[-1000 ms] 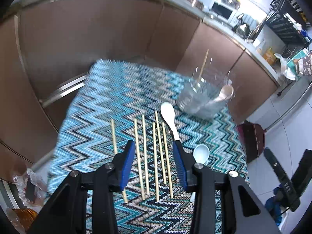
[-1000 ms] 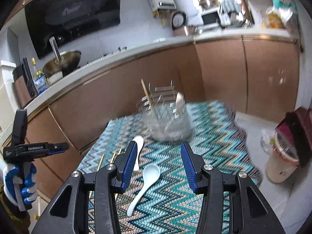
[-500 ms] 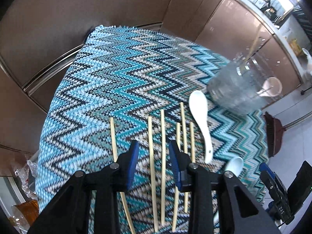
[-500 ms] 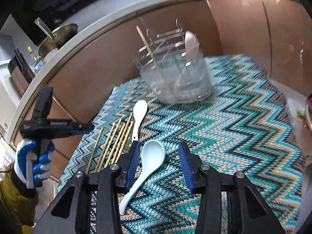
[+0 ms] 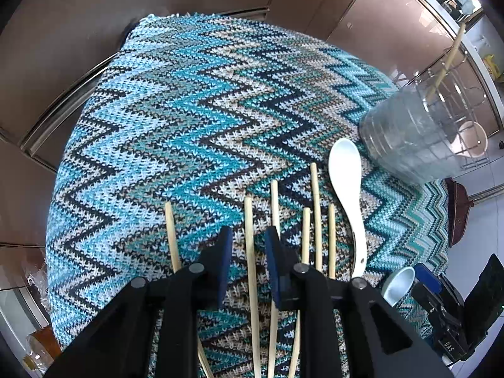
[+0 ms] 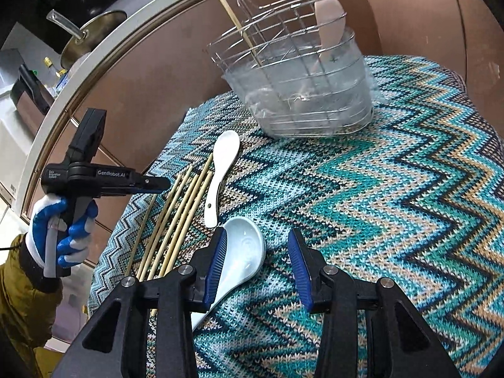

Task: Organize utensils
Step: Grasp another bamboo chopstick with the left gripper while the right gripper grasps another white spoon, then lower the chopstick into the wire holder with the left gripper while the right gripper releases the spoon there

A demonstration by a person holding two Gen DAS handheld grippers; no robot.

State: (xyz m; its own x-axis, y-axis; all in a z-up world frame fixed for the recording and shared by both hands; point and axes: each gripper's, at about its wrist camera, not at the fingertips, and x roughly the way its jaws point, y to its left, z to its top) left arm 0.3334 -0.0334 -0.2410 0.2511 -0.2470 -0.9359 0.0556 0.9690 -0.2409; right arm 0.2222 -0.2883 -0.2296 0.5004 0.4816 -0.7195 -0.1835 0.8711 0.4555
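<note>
The chopstick (image 5: pixel 251 252) in play lies low in the middle of the left wrist view, its long axis running nearly straight up the frame, right in the gap of the left gripper (image 5: pixel 248 252). That gripper's jaws are closing with the stick between them; the pads do not yet seem to press on it, so the grip looks unfinished. Since the stick runs along the fingers' line and not across it, the closing should catch it squarely. Just beside it to the right lie more chopsticks (image 5: pixel 316 217), roughly parallel, then a white spoon (image 5: pixel 346 182) with its bowl toward the upper right.

In the right wrist view a second white spoon (image 6: pixel 242 252) lies at lower middle, its handle slanting to the lower left; its bowl touches or sits just inside the left pad of the right gripper (image 6: pixel 256 260), whose jaws stand apart and grip nothing. The wire basket (image 6: pixel 296 72), already holding one stick and a spoon, stands at the top, well apart, on the zigzag cloth (image 6: pixel 393 189).
</note>
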